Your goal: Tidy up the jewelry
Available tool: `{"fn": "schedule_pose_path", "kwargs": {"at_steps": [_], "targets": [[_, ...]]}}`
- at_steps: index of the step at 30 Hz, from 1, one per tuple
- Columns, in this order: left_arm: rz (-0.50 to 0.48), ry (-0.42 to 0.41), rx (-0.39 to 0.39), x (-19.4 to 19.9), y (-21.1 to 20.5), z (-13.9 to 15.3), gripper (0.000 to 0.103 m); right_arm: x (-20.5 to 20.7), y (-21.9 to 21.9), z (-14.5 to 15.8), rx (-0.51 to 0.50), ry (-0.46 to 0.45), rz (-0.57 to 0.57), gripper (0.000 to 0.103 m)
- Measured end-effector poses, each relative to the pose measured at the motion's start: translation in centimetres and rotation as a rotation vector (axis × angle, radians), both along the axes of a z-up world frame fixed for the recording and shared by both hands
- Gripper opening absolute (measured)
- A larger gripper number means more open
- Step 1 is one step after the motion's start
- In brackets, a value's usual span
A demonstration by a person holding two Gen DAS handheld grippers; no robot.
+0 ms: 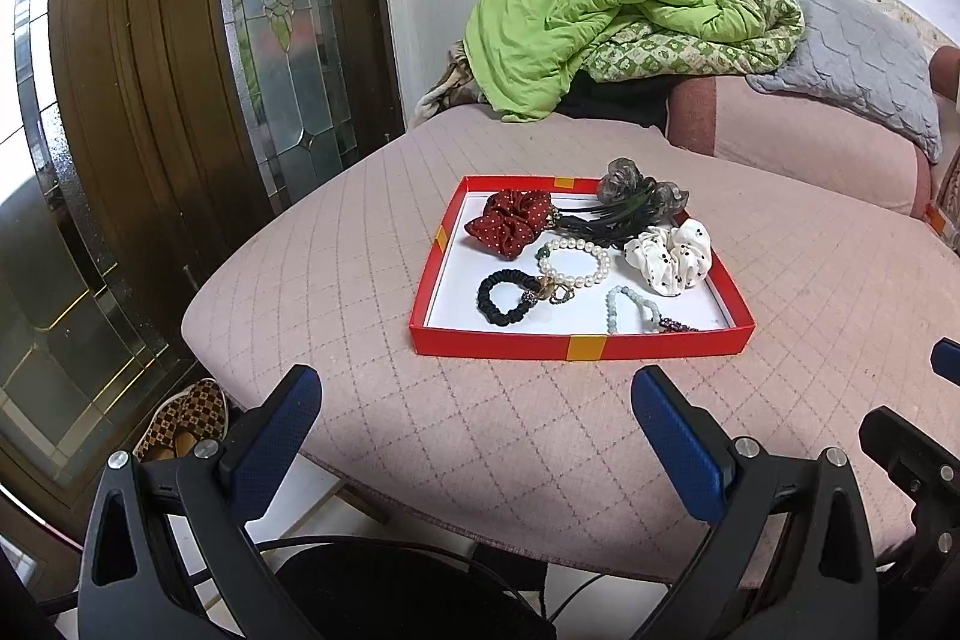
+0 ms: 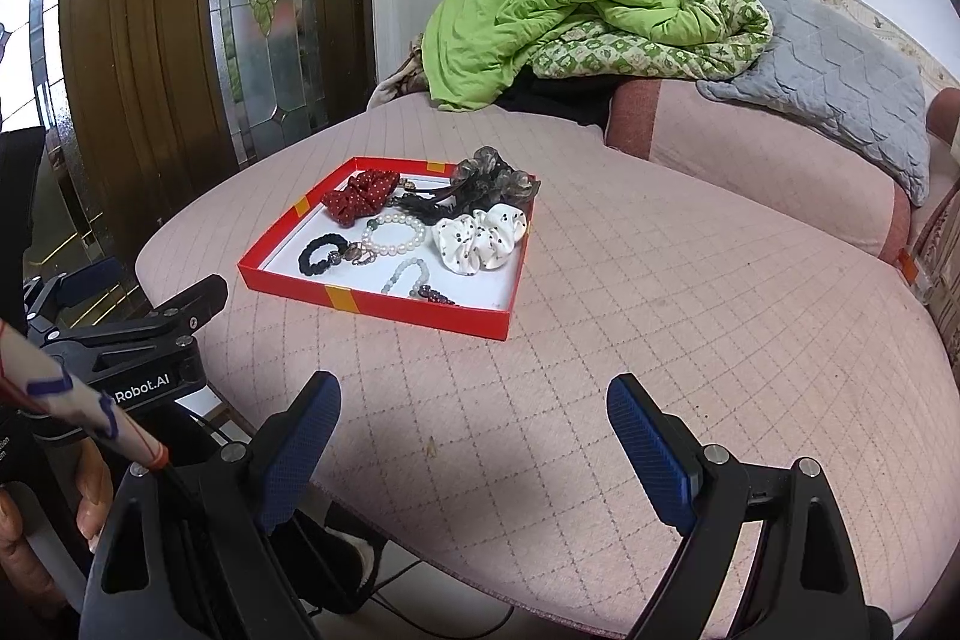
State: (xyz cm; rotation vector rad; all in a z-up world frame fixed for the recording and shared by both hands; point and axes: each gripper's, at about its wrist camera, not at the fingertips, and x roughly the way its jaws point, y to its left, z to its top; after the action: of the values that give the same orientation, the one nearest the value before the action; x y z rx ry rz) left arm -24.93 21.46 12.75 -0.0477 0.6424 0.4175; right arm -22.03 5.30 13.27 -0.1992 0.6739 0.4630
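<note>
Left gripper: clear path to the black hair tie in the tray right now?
Probably yes. The left gripper is open and empty, facing the red tray. The black hair tie lies near the front left, uncovered, though touching a small charm beside the pearl bracelet. Only the low tray wall intervenes.

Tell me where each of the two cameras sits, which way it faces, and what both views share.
Left wrist: on the left gripper, facing forward over the bed edge to the red tray; own open fingers show, right gripper's parts at right.
Right wrist: on the right gripper, further right, tray ahead-left; open fingers, left gripper and a hand show.
Shared: tray, green quilt, door.
</note>
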Motion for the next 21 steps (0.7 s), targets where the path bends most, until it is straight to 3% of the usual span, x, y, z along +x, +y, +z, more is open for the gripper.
{"fn": "schedule_pose_path", "kwargs": {"at_steps": [21], "targets": [[0.004,0.006,0.005,0.13,-0.03,-0.22,0.103,0.21,-0.12,-0.31,0.003,0.014,-0.003,0.093]]}}
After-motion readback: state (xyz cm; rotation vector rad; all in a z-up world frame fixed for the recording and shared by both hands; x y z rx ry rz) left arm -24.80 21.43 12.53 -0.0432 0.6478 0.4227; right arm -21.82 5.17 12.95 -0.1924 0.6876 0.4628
